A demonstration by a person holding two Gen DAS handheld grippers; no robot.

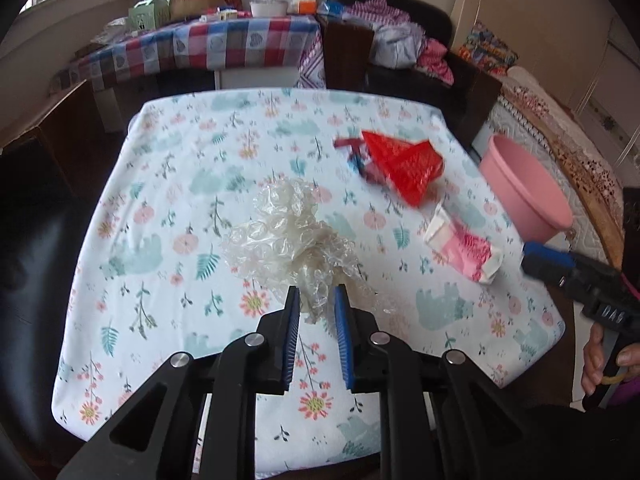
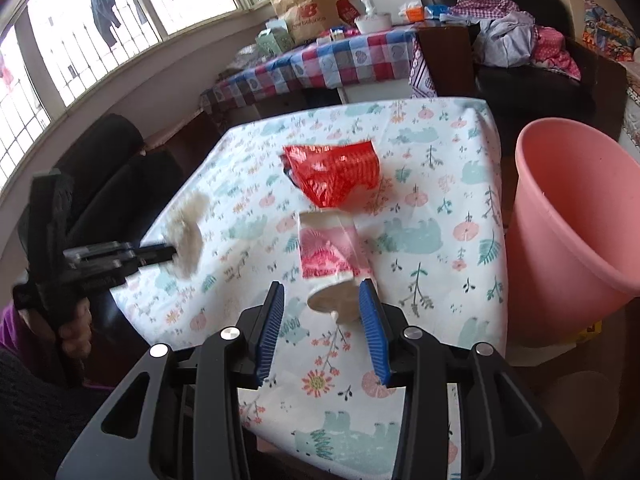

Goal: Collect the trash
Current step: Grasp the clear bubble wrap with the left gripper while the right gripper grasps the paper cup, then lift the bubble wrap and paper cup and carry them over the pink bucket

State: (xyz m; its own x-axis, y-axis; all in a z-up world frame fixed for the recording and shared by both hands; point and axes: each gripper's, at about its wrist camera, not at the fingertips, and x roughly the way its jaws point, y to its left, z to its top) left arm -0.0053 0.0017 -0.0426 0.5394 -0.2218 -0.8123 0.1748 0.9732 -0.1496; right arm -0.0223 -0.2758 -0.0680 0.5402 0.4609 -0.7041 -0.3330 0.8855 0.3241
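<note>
Two black hand-held grippers with blue ribbed pads

Each gripper, left (image 1: 316,300) and right (image 2: 322,300), had matte black angular linkage arms with triangular cut-outs, pinned by round silver screws, and two fingers faced with blue ridged pads (image 2: 270,328). Seen from the left wrist, the right one's pistol-style body bore pale raised lettering. The person wore a purple sleeve (image 2: 10,330) and dark knitted clothing
</note>
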